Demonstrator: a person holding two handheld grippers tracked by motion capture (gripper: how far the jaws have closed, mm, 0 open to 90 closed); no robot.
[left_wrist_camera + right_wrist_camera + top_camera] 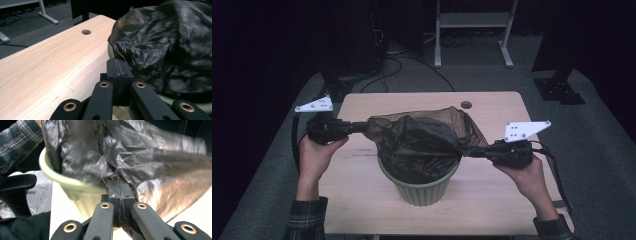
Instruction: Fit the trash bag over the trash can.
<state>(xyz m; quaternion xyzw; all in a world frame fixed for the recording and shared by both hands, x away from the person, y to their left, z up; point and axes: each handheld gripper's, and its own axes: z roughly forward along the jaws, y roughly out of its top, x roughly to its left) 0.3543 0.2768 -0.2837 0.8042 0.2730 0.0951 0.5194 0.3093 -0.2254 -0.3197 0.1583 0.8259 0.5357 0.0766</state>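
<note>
bin (422, 190) and stretched bag (422, 135) block table (362, 205) centre, bare edges around

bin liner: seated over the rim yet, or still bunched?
Still bunched. The black bag sits crumpled in the green bin, stretched between left tongs and right tongs; rim exposed in front.

Each hand-held gripper, left gripper (362, 126) and right gripper (473, 150), has a matte black body. Two black link arms run up to a pair of square black jaw blocks, and brass-coloured rivets mark every pivot, as the gripper views show. A pale three-cornered plate (314, 104) with small dark holes sits on top of each unit. A black cable (557, 177) trails from the right gripper; a similar one appears to loop from the left. The person's sleeves (305, 215) are a dark plaid with lighter lines.
</note>
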